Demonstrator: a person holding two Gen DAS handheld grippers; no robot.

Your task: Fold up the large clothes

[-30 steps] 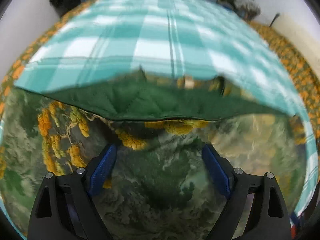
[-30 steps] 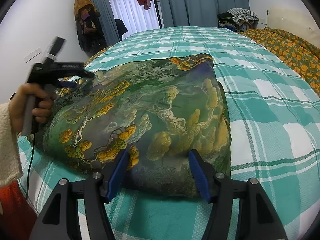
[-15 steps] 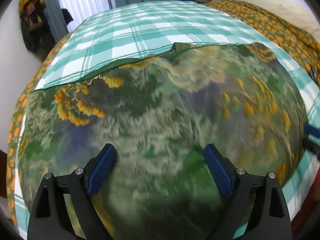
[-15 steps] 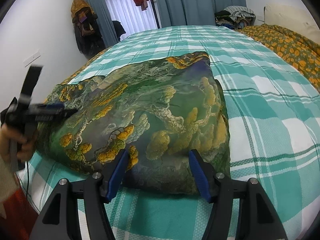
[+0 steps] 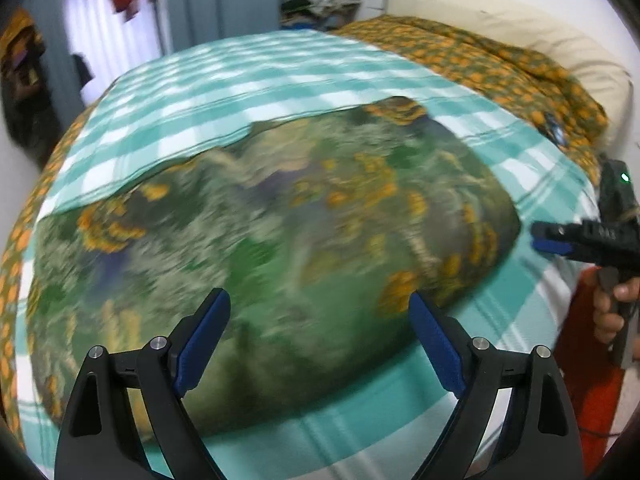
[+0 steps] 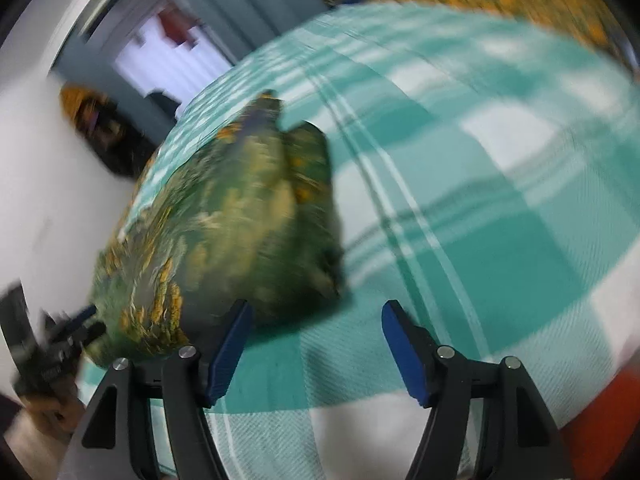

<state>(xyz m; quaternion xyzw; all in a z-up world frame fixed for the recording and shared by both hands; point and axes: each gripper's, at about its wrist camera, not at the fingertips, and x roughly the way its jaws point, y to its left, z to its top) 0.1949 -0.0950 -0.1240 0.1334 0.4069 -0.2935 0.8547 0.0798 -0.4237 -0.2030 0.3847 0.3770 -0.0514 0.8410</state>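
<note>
A large green garment with an orange and gold landscape print (image 5: 280,232) lies folded into a thick pad on the teal checked bedspread (image 5: 224,80). It also shows in the right wrist view (image 6: 240,216), left of centre. My left gripper (image 5: 320,336) is open and empty, above the garment's near edge. My right gripper (image 6: 316,340) is open and empty, over bare bedspread (image 6: 460,184) just right of the garment's corner. The right gripper also shows at the right edge of the left wrist view (image 5: 548,238). Both views are motion-blurred.
An orange floral quilt (image 5: 480,64) and a cream pillow (image 5: 520,28) lie along the bed's far right side. Blue curtains (image 5: 240,4), a window and hanging clothes stand beyond the bed. A red rug (image 5: 592,392) lies by the bed's edge.
Both grippers have drawn back from the garment, empty. The right gripper has swung to the right, off the garment's corner. The left view has risen and turned right.
</note>
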